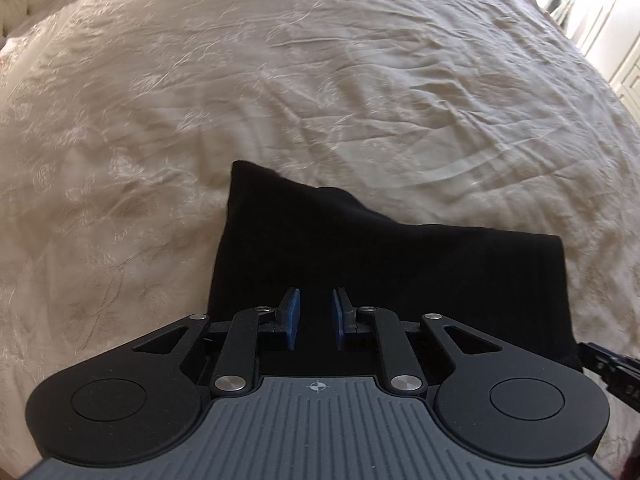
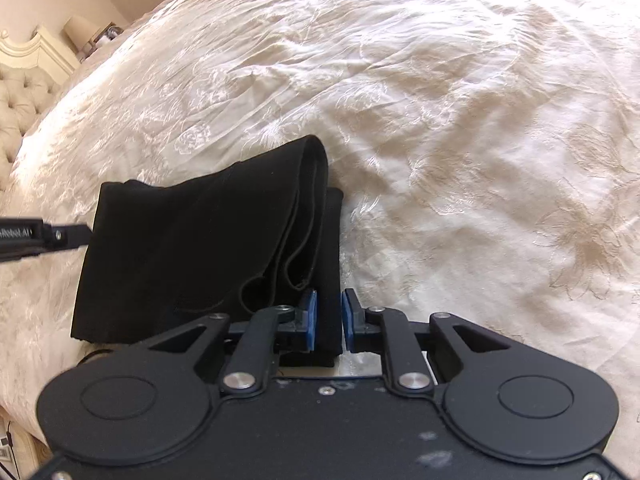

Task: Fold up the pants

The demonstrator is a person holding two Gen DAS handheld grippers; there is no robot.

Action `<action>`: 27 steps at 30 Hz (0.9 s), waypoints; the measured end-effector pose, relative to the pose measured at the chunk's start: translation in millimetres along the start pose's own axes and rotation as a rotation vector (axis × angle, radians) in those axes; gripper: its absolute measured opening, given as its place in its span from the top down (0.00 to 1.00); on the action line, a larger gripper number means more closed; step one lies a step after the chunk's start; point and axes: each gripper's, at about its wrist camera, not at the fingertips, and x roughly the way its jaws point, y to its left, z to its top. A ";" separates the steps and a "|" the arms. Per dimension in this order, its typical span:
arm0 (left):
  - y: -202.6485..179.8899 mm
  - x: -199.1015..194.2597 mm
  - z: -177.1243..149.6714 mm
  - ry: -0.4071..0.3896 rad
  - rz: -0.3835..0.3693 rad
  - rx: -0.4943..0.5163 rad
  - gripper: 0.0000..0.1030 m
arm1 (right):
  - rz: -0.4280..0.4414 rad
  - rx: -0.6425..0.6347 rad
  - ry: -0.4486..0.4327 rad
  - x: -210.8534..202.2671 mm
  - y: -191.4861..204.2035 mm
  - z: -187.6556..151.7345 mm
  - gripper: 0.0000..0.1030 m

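Black pants [image 1: 360, 248] lie folded in several layers on a cream bedspread [image 1: 280, 80]. My left gripper [image 1: 316, 316] points steeply down at one edge of the pants. Its blue pads [image 1: 291, 320] stand a narrow gap apart, and black cloth fills that gap. In the right wrist view the left gripper's finger [image 2: 68, 234] meets the left edge of the pants [image 2: 192, 248]. My right gripper [image 2: 330, 320] straddles the right-hand edge of the bottom layer. Its pads [image 2: 310, 320] stand slightly apart and do not pinch the cloth. The top layer bulges up at the far fold.
The embroidered bedspread [image 2: 440, 140] spreads out wrinkled on all sides of the pants. A tufted headboard [image 2: 20, 92] and a lamp [image 2: 80, 28] stand at the far left. White cabinet doors [image 1: 616, 40] show past the bed's far right edge.
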 end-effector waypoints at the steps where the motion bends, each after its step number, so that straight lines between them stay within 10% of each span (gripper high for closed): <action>1: 6.8 5.9 0.0 0.012 0.006 -0.010 0.84 | -0.011 0.008 -0.018 -2.7 -0.3 1.3 0.78; 7: 33.8 57.3 -14.6 0.181 -0.021 -0.047 0.83 | -0.030 0.045 -0.103 -4.9 5.2 13.5 0.64; 22: 42.5 55.5 -14.8 0.217 -0.060 -0.030 0.82 | -0.068 0.102 -0.032 43.0 31.2 23.1 0.53; 27: 46.9 56.1 -12.2 0.224 -0.073 -0.021 0.82 | -0.094 0.074 0.007 38.8 39.6 23.6 0.65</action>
